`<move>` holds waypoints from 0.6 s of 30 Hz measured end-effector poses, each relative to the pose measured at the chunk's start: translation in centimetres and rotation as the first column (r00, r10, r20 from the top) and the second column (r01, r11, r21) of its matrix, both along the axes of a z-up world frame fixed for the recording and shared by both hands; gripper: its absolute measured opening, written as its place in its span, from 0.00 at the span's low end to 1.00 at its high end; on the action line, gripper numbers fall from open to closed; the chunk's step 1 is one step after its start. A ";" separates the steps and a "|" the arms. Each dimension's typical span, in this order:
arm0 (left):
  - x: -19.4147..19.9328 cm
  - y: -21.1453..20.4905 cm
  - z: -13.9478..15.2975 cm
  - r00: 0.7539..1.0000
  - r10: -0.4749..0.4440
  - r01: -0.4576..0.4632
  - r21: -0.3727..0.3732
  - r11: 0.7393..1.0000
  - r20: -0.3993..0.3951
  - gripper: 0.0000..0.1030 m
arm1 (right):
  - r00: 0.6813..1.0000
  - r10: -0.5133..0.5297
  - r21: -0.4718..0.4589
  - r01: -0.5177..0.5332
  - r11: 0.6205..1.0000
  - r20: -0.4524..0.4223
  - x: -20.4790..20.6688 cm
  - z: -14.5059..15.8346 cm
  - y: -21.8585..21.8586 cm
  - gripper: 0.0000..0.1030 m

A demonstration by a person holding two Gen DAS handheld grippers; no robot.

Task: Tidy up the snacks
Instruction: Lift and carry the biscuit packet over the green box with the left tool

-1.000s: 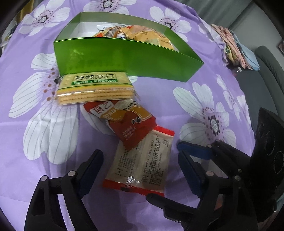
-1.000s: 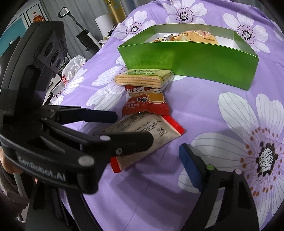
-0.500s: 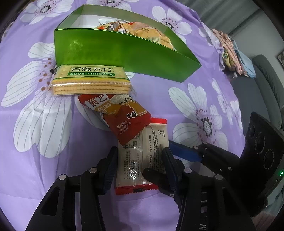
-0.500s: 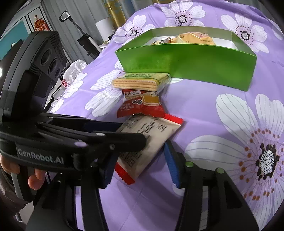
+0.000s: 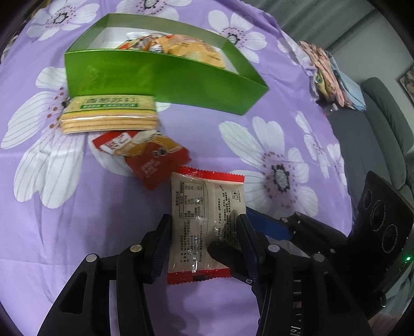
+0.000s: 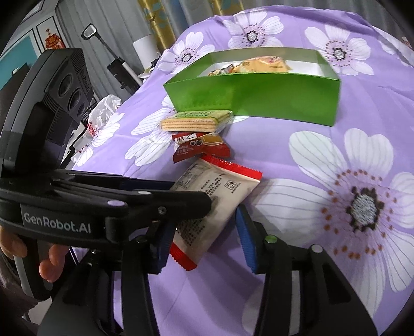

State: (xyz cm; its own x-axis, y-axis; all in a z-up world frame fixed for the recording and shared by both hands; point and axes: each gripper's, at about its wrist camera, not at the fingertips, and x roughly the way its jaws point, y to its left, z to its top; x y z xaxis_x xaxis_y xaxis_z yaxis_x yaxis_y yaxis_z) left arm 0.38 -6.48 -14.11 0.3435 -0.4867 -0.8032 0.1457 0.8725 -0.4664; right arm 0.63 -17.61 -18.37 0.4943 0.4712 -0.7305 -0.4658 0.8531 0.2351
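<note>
Two claws meet on one glossy, crinkled beige packet with red serrated ends: your left claw pinches its sides. Your right claw brackets the packet's near end, whether pinching it you cannot tell; it lies near the shiny green box.

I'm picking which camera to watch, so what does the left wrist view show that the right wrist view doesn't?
Only the left wrist view shows a pile of folded cloths and a grey sofa past the table edge.

Only the right wrist view shows a crumpled plastic bag, yellow curtains and the person's fingers on the left gripper.

Both show the beige snack packet with red ends, the red packet, the soda crackers and the green box.
</note>
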 end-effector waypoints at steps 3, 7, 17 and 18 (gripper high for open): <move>-0.4 -0.9 0.6 1.000 -0.017 0.018 -0.011 1.000 0.012 0.49 | 1.000 -0.016 -0.004 0.016 1.000 0.016 -0.6 0.7 -0.7 0.45; -0.9 -2.4 1.5 0.998 -0.049 0.049 -0.005 0.999 0.036 0.49 | 0.999 -0.017 0.002 0.017 1.000 0.031 -1.2 1.4 -1.1 0.43; -0.7 -2.4 3.0 0.997 -0.020 0.019 0.006 1.000 0.075 0.49 | 0.997 -0.015 0.029 0.012 0.999 0.077 -1.0 2.6 -1.3 0.40; -0.6 -2.2 3.1 0.997 -0.015 0.014 0.004 1.000 0.079 0.49 | 0.997 -0.014 0.029 0.012 1.000 0.082 -1.0 2.8 -1.2 0.40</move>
